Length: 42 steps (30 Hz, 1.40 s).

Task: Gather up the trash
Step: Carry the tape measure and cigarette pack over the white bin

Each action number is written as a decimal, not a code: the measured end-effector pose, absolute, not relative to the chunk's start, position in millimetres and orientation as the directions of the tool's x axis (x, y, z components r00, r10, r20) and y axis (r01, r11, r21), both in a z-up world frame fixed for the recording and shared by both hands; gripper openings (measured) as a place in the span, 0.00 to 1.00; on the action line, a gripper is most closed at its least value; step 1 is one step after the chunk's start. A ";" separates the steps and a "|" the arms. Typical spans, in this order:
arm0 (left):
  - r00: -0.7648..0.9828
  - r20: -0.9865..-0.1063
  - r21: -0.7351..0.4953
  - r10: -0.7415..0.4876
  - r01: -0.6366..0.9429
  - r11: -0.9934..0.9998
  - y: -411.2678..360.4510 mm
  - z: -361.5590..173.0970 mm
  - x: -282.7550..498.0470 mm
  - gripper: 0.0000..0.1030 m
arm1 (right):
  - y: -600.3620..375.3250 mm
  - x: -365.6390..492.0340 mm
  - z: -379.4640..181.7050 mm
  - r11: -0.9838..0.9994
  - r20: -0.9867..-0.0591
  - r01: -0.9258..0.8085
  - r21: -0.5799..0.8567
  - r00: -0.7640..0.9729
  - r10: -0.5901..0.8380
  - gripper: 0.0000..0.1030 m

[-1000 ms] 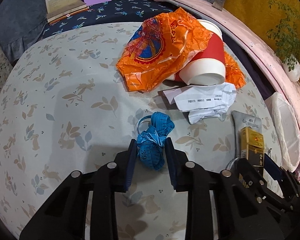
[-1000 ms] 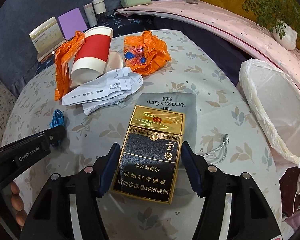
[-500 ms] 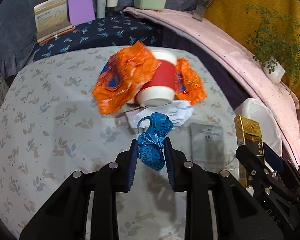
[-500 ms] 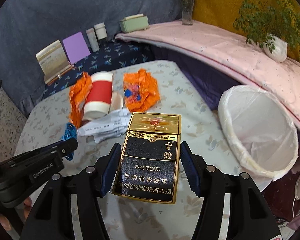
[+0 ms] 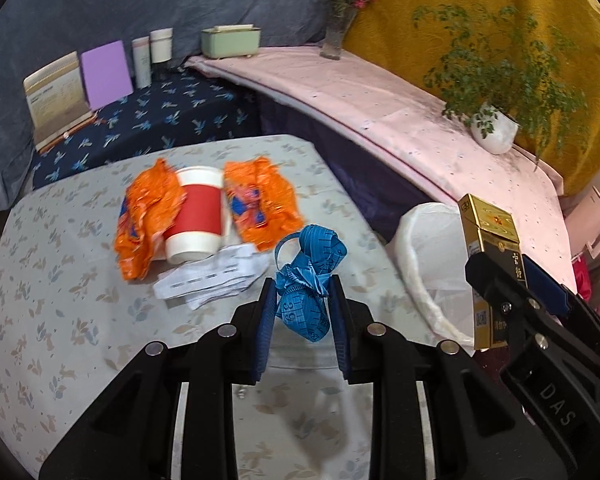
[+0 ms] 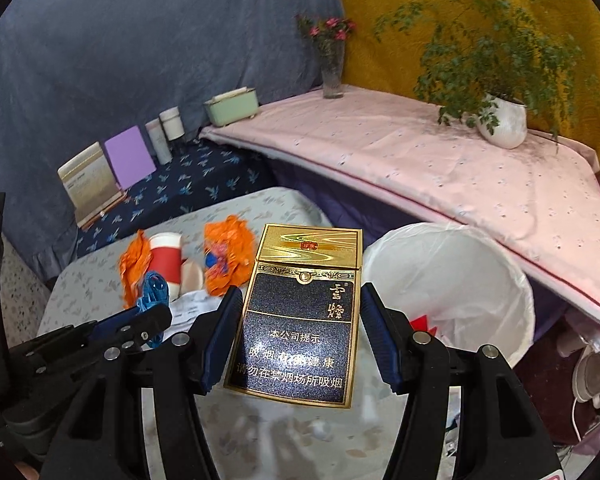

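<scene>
The left tongs (image 5: 302, 304) grip a crumpled blue measuring tape (image 5: 306, 276), held clear above the worktop (image 5: 60, 300). The right tongs (image 6: 300, 336) clamp a black-and-gold cigarette pack (image 6: 300, 320) upright, just beside the white-lined trash bin (image 6: 480, 264). On the worktop lie a red-sleeved paper cup (image 5: 198, 212), orange wrappers (image 5: 148, 216) and a crumpled receipt (image 5: 212, 276).

Potted plant (image 6: 500, 118), flower vase (image 6: 332, 68)

Receipt (image 6: 192, 306) mostly hidden behind tool; bin (image 5: 428, 240) partly occluded
</scene>
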<state>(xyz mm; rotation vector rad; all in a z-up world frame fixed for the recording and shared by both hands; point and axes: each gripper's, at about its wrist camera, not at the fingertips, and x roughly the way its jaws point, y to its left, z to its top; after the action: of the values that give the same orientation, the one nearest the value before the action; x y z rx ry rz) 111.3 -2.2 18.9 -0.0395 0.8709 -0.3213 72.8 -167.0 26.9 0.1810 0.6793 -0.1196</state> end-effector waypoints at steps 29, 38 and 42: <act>0.512 -0.746 -0.153 -0.426 0.491 0.857 -147.0 19.9 114.5 0.25 | -307.4 54.0 29.5 0.912 -0.623 0.385 0.144 0.751 -0.219 0.56; 0.474 -0.764 -0.138 -0.438 0.543 0.828 -180.7 7.6 124.4 0.25 | -330.3 63.7 18.3 0.899 -0.640 0.415 0.139 0.731 -0.238 0.56; 0.462 -0.771 -0.135 -0.439 0.555 0.821 -191.5 2.5 127.9 0.25 | -336.0 69.7 15.1 0.896 -0.644 0.421 0.138 0.726 -0.242 0.56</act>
<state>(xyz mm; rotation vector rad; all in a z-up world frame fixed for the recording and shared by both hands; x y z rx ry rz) 127.9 -191.5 2.5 0.1422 0.9033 -0.6135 69.7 -336.0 15.1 0.2850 0.6649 -0.3712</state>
